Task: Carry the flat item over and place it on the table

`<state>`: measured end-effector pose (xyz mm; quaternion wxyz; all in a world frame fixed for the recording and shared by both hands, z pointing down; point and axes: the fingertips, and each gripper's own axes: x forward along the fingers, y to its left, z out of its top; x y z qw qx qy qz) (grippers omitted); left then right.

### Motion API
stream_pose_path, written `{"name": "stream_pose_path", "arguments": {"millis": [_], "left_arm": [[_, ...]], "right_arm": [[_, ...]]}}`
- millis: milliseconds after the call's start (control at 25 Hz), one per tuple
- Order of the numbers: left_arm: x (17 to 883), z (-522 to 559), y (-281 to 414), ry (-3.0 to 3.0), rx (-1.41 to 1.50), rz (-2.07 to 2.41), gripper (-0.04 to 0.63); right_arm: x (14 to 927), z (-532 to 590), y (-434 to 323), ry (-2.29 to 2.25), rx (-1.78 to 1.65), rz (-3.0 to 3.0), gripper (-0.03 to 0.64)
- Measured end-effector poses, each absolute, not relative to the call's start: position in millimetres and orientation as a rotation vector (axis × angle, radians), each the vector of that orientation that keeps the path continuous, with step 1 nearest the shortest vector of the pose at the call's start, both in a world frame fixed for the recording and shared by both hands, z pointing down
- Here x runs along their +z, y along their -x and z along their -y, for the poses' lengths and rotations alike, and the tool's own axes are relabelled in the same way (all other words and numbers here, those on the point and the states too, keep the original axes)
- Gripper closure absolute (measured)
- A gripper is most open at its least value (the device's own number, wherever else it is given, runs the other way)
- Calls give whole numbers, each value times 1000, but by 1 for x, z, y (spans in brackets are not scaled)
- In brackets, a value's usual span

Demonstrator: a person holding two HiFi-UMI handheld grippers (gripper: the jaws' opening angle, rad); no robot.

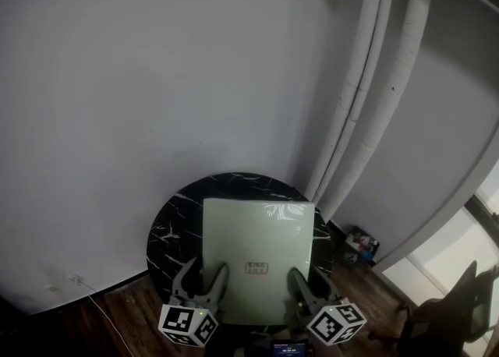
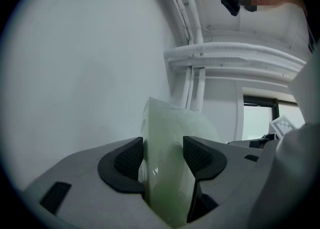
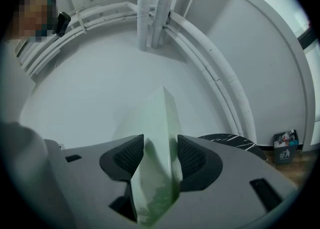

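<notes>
Left gripper [image 2: 162,160]: jaws closed tight on near edge of pale green flat item [image 1: 257,254], one jaw on each face. Right gripper [image 3: 160,158]: same, clamped on same edge, further right. Small label [image 1: 256,268] on item between grippers. Item sits over round black marble table [image 1: 165,227], covering its middle; contact with top not clear. Beyond, beside white pipes [image 1: 366,90], small bin [image 1: 359,245] on wood floor [image 1: 132,309]; contents colourful, too small to tell.
</notes>
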<state>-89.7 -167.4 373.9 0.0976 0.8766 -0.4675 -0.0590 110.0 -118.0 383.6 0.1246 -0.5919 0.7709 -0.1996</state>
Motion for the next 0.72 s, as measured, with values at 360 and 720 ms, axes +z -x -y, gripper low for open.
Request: {"name": "stream_pose_path", "arguments": {"millis": [360,720], "left_arm": [[396,190,91,-2544,-136,1399,337],[437,212,97,-2443,-55,1433,337]], "right_arm": [[406,146,-109,1728,-658,-2271,420],[447,173,-105,1733,-795,-2303,420]]}}
